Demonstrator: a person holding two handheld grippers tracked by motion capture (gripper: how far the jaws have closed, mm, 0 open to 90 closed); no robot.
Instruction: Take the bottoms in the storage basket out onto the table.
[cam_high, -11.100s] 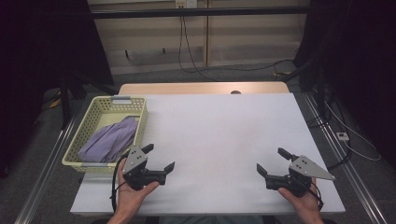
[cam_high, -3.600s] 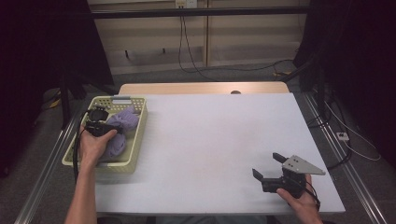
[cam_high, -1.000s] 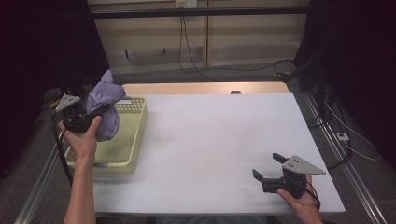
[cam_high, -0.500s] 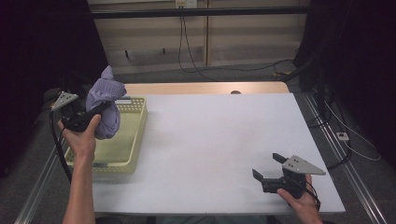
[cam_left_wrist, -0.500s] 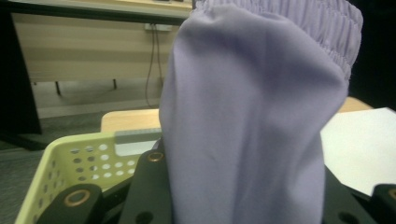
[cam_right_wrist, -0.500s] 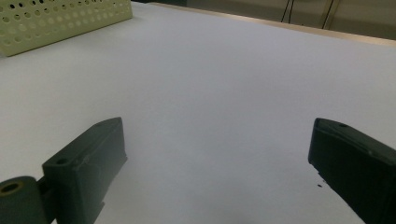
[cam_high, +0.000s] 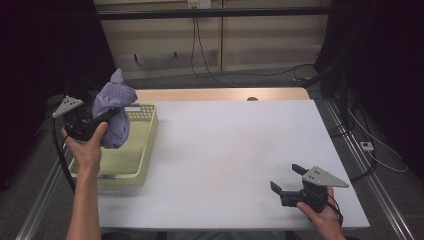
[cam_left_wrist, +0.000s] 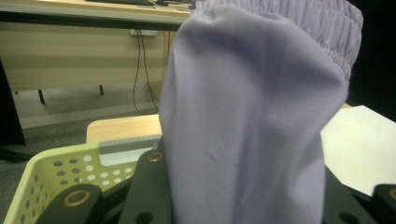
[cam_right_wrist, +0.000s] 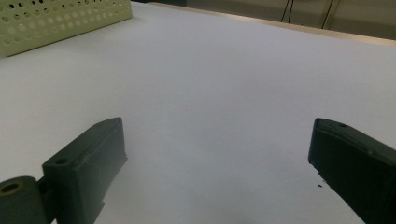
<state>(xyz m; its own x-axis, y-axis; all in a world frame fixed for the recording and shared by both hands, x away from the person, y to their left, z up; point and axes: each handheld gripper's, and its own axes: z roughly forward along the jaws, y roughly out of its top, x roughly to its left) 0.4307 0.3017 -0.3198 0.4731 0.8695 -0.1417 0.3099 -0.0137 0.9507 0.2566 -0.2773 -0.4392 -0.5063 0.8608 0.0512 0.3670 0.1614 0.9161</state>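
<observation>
Step in hand: lifting garment out of basket. Left hand-held gripper (cam_high: 102, 120) clamped on bunched lavender garment (cam_high: 114, 112), held aloft over far left end of yellow perforated basket (cam_high: 142, 150), clear of its rim. Right hand-held gripper (cam_high: 290, 187) spread wide, empty, resting low on white tabletop (cam_high: 230, 145) at near right. Next move, by judgement: carry garment rightward over open tabletop, lower, release for spreading.

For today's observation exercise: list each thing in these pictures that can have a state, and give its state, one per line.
Purple garment: bunched, lifted above the basket, clamped in the left gripper.
Left gripper: shut on the garment.
Right gripper: open, nothing between its jaws, low over the table.
Basket: upright at the table's left edge.
Table: white top bare.
</observation>
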